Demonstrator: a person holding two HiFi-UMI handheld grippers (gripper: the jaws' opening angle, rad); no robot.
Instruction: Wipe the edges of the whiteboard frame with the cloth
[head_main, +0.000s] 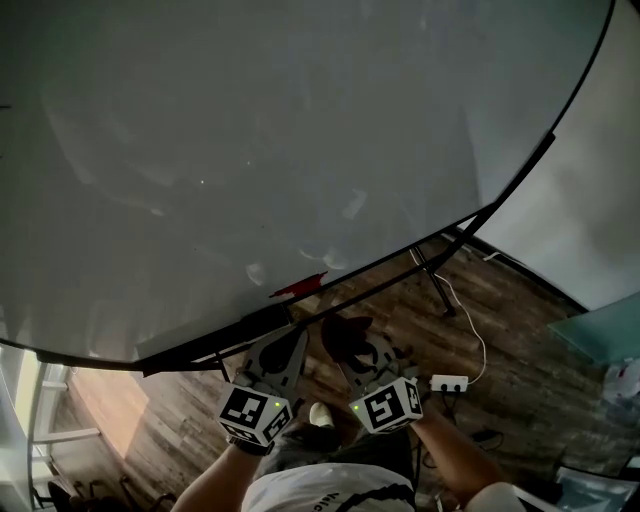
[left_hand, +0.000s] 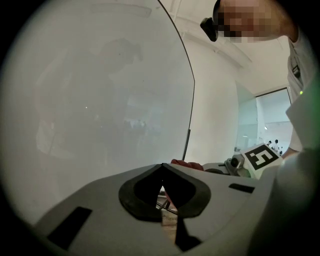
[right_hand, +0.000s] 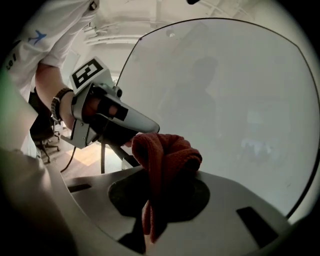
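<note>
Wood-plank floor (head_main: 520, 340) under whiteboard (head_main: 250, 150); L tongs (left_hand: 162, 166) together, R tongs (right_hand: 162, 175) clamped on red cloth (right_hand: 170, 150).

The whiteboard (head_main: 250, 130) runs past the head view's top and left edges; just below it, my right gripper's (right_hand: 157, 185) jaws hide the cloth's (right_hand: 167, 155) lower folds

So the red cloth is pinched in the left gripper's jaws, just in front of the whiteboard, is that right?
Not quite: the gripper is the wrong one. The red cloth is pinched in the jaws of the right gripper, just in front of the whiteboard, as the right gripper view shows. In the left gripper view, the left gripper has its jaws closed on nothing.
</note>
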